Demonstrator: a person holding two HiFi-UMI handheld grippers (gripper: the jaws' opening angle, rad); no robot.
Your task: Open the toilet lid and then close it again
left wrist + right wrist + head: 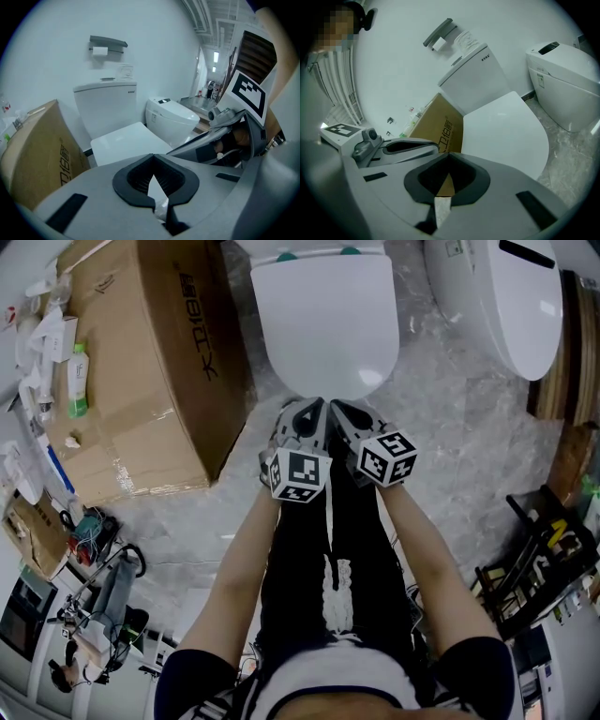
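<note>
left gripper, right gripper: clenched, empty | at toilet lid front edge | box left

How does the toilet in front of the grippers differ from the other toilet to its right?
The front toilet has a flat, thin lid; the right toilet has a thick, rounded top. The front toilet has a separate boxy tank behind it; the right toilet shows none and bears a dark strip on top. Both are white with lids down.
</note>
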